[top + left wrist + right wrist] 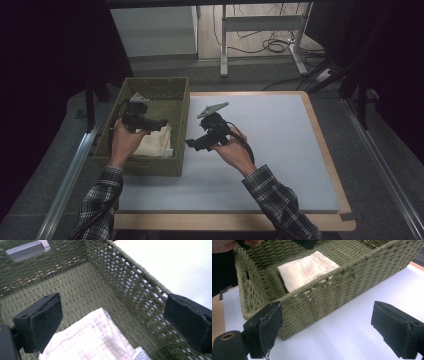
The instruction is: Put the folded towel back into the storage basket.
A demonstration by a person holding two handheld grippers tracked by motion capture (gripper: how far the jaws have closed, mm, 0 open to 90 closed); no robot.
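Note:
A folded cream cloth (155,141) lies flat in the near end of a green woven basket (177,90) at the table's left. My left gripper (161,122) hovers over the cloth (92,342) inside the basket (82,287), jaws wide open and empty. My right gripper (192,144) is held over the white mat just right of the basket, also wide open with nothing between its jaws; past them I see the basket's side wall (332,295) and the cloth (308,267) inside.
The basket sits on a white mat (280,150) over a wooden table (327,150). A small white tag (141,355) lies beside the cloth in the basket. A metal frame (260,30) and cables (275,45) stand on the floor beyond.

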